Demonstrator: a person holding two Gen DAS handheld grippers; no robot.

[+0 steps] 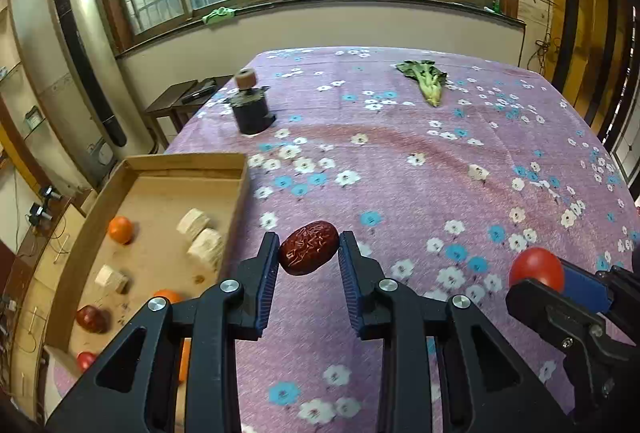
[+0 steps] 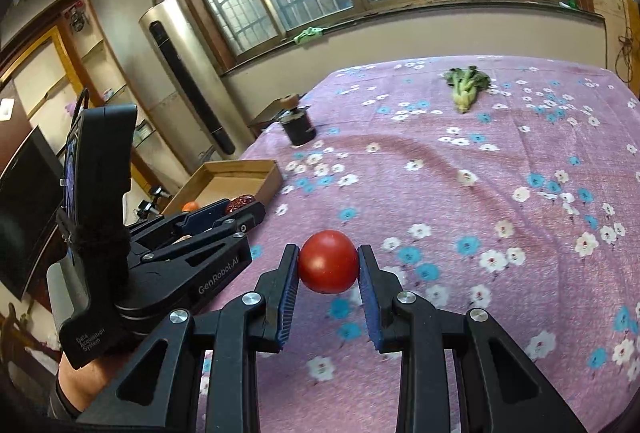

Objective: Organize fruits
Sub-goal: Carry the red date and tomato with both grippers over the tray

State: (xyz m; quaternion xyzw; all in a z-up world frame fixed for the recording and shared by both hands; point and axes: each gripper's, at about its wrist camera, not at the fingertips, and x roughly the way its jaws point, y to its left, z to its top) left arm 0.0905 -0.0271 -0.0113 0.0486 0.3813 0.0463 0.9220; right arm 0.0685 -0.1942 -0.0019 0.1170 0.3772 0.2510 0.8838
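The box (image 1: 168, 169) at nine o'clock is cut off by the left gripper (image 1: 309, 253), whose jaws clamp a date (image 1: 309, 248) above the cloth (image 1: 400, 169). At three o'clock the right gripper (image 2: 329, 265) pinches a tomato (image 2: 329, 261); its fingers are partly out of frame.

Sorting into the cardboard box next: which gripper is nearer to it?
Left. The left gripper, holding a red date, is beside the cardboard box; the right gripper, holding a red fruit, is farther away.
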